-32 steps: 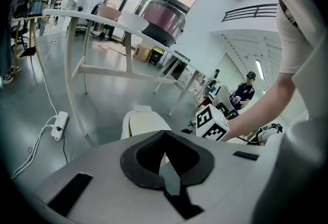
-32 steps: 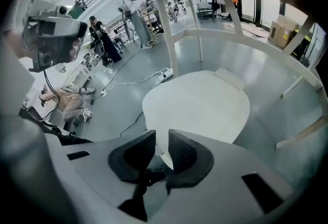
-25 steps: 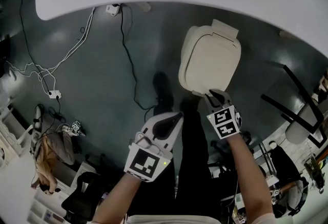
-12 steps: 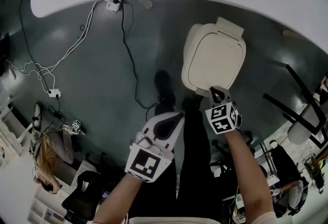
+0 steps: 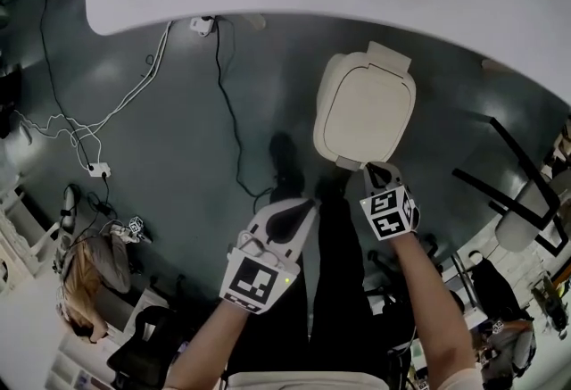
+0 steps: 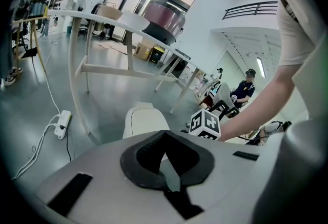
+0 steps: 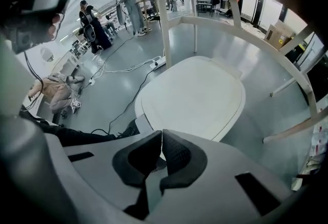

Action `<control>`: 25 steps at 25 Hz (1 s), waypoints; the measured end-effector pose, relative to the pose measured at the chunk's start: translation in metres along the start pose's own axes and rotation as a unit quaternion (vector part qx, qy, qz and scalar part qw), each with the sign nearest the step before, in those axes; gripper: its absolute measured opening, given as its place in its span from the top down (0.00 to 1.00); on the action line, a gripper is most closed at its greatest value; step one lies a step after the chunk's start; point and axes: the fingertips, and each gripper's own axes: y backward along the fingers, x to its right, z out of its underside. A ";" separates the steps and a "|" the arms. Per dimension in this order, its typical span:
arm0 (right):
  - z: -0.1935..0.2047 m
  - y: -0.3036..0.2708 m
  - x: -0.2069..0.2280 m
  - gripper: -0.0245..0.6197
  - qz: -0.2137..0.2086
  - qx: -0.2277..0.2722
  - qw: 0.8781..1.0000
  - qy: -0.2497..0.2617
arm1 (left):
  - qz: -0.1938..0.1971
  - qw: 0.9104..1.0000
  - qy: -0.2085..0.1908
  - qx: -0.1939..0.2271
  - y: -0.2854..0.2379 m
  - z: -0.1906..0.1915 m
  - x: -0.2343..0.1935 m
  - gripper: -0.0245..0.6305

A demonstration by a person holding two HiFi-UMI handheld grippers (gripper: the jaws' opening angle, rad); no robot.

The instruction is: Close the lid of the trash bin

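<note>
The right claw [image 5: 379, 174], jaws pressed together and empty, points down at the near edge of the trash bin [image 5: 332, 125], whose cream lid [image 5: 364, 116] lies flat just ahead of its tips. The left claw [image 5: 302, 208], likewise closed on nothing, hangs beside it above the grey floor [image 5: 178, 156].

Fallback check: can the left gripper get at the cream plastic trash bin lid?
Probably yes. Left gripper view shows nothing between the left gripper and the cream plastic trash bin lid; the right gripper, at its near edge, leaves most of it free.
</note>
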 end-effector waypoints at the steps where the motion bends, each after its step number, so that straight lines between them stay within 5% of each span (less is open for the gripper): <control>1: -0.002 0.009 0.000 0.94 -0.001 0.004 1.000 -0.004 | -0.001 1.000 0.000 0.004 0.004 -0.004 0.004 0.94; 16: -0.074 0.214 -0.011 0.94 0.006 0.133 0.991 -0.031 | -0.019 0.998 0.041 0.053 0.093 -0.074 0.097 0.94; 25: -0.104 0.354 -0.032 0.94 -0.002 0.198 0.980 -0.035 | -0.028 0.996 0.029 0.073 0.160 -0.125 0.152 0.94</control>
